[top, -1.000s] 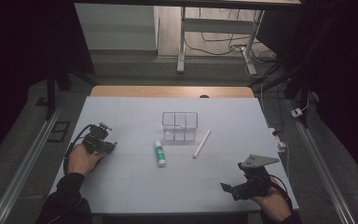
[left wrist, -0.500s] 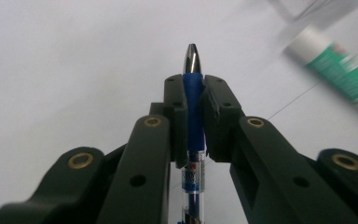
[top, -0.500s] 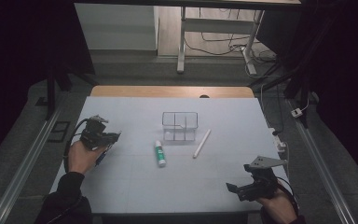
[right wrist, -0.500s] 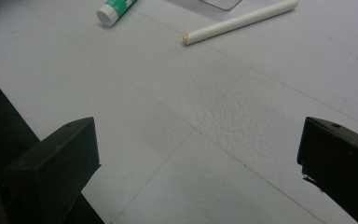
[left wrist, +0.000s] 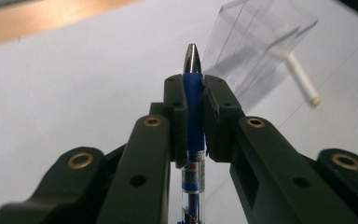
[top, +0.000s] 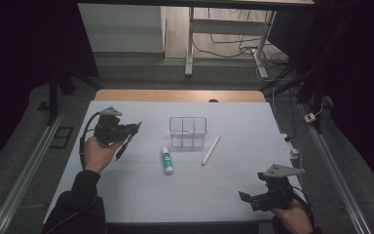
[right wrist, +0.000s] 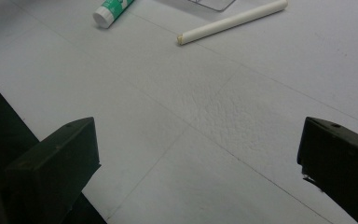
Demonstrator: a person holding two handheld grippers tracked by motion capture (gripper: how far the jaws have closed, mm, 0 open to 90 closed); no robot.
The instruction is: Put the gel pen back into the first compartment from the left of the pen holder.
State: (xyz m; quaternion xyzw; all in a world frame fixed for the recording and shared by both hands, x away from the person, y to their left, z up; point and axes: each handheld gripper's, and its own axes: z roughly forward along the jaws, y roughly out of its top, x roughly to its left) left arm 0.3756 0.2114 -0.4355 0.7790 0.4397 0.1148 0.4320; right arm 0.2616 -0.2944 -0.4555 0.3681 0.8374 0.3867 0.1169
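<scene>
My left gripper [top: 132, 128] is lifted over the table's left side, shut on a blue pen [top: 123, 148] that hangs down from it. In the left gripper view the pen [left wrist: 193, 93] is pinched between the jaws of the left gripper [left wrist: 194, 100], silver tip pointing toward a clear plastic organizer [left wrist: 256, 42]. The organizer [top: 188, 131] stands at the table's middle. A green-and-white glue stick [top: 167, 160] lies in front of it, a white stick [top: 211, 149] to its right. My right gripper [top: 247, 197] is open near the front right edge.
The white table sheet [top: 141, 195] has free room in front of the glue stick [right wrist: 113, 9] and white stick [right wrist: 233, 21]. A white power strip [top: 292, 148] lies at the right edge. Desk legs and cables stand beyond the far edge.
My left gripper has risen and moved right toward the organizer, carrying the pen. My right gripper has drifted back toward the front edge.
</scene>
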